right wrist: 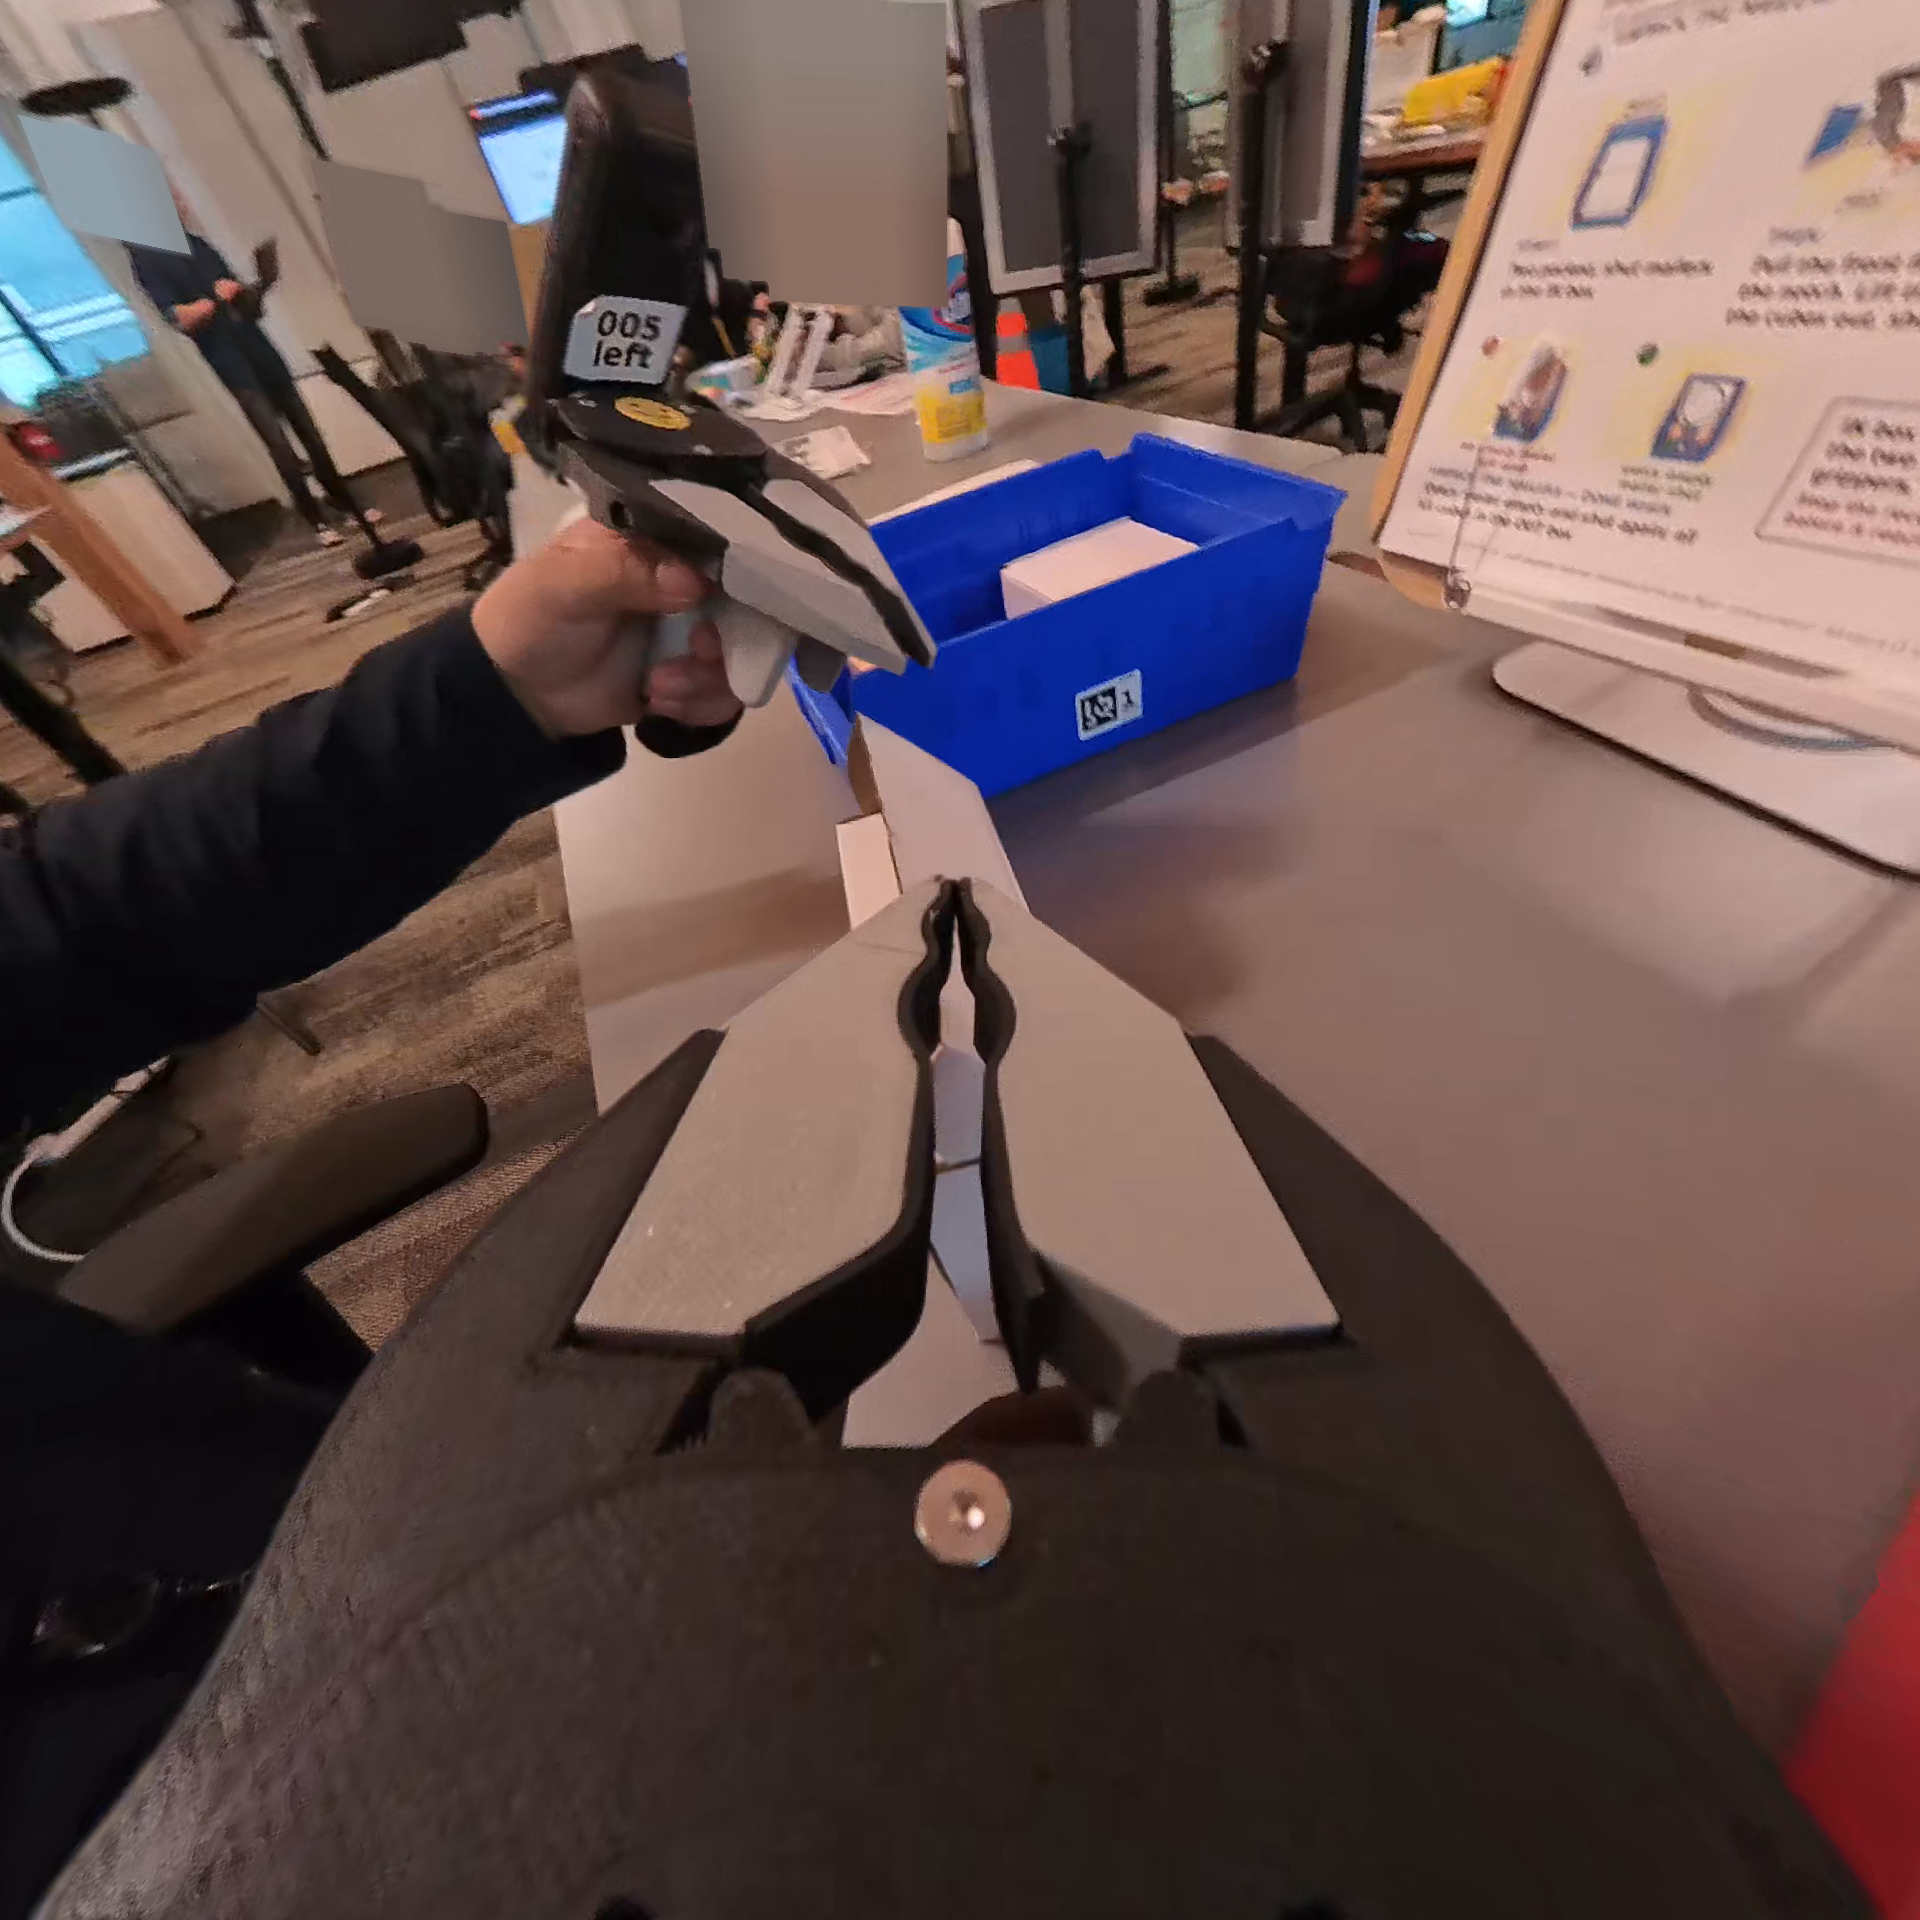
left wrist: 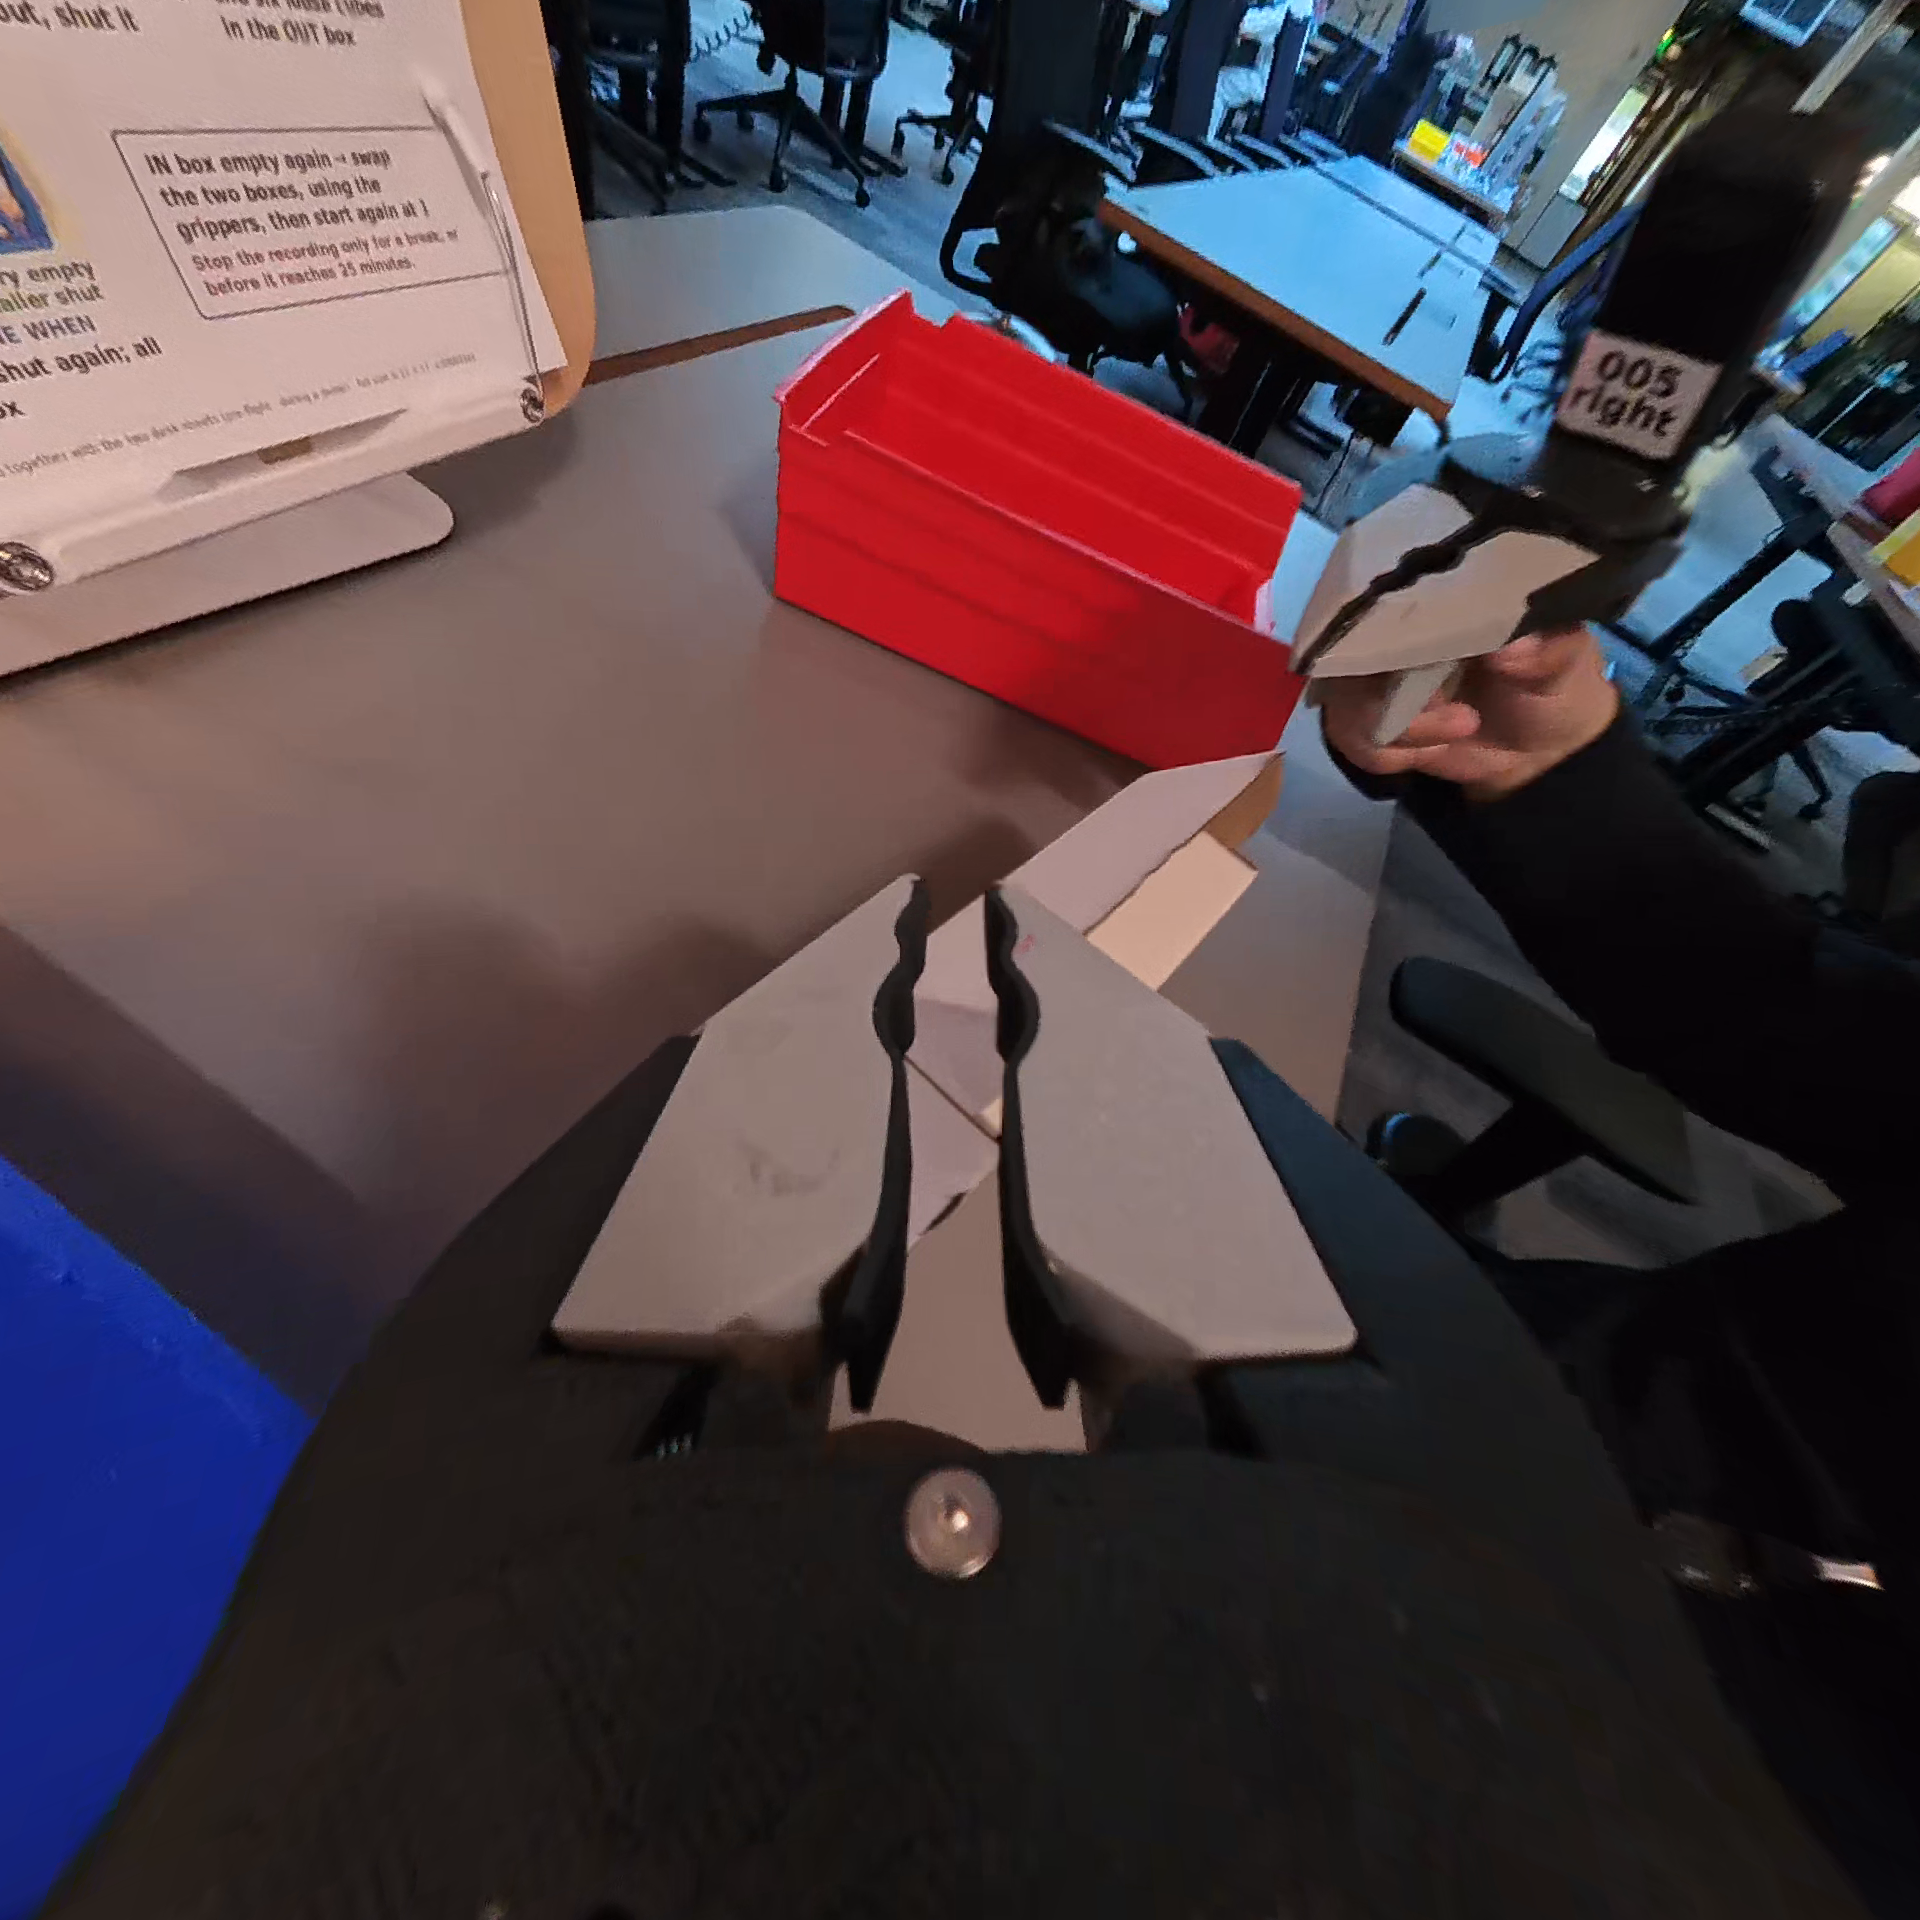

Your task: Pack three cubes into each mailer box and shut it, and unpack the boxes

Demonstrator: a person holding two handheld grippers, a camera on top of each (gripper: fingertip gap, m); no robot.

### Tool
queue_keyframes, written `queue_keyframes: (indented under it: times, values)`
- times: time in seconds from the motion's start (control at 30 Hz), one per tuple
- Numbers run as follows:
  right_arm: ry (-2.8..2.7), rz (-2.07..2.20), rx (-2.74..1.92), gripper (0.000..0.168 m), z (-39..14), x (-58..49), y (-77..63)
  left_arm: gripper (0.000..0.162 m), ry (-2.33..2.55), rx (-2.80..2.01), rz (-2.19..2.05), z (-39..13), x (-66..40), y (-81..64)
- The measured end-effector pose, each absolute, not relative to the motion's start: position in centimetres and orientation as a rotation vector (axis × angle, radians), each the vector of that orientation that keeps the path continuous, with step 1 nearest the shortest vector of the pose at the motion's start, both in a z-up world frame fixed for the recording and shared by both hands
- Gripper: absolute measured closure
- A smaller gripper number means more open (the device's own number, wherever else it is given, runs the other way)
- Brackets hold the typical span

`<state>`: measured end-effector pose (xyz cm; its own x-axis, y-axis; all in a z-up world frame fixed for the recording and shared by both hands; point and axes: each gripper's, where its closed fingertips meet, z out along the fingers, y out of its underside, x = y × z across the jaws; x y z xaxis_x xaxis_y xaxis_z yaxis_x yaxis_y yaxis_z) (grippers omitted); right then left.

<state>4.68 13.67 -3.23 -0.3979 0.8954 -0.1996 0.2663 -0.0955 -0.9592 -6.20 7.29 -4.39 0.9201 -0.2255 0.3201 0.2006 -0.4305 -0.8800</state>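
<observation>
A white mailer box (left wrist: 1143,842) lies at the table's front edge with a flap raised; it also shows in the right wrist view (right wrist: 935,821). My left gripper (left wrist: 951,904) hovers just above it, its jaws a narrow slit apart and empty. It shows near the blue bin's corner in the right wrist view (right wrist: 914,649). My right gripper (right wrist: 958,888) is shut and empty above the same mailer; in the left wrist view (left wrist: 1309,665) it is by the red bin's near corner. A second white mailer (right wrist: 1101,566) sits shut in the blue bin (right wrist: 1039,707). No cubes are in view.
The red bin (left wrist: 1039,582) stands on the grey table to the right, the blue bin (left wrist: 104,1403) to the left. An instruction sheet on a stand (left wrist: 260,260) is at the back. A wipes canister (right wrist: 945,364) stands behind the blue bin. A chair armrest (left wrist: 1538,1070) is by the table edge. About 15 cm separates my left fingertips from my right.
</observation>
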Motion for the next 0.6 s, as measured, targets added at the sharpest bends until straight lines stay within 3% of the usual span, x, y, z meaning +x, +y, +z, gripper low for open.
queue_keyframes:
  times: [0.07, 0.3, 0.6]
  values:
    - [-1.652, 1.476, -1.32, 0.168, -4.3, 4.7, 13.7, 0.162, 0.044, -1.987, -0.494, -5.6, -5.8, 7.9]
    - [-1.793, 1.23, -1.37, 0.168, -8.7, 4.7, 13.9, 0.162, 0.145, -2.067, -0.529, -8.4, -3.5, 7.6]
    - [-1.712, 1.276, -1.306, 0.168, -5.5, 5.0, 13.4, 0.162, 0.13, -2.066, -0.399, -8.6, -4.0, 8.2]
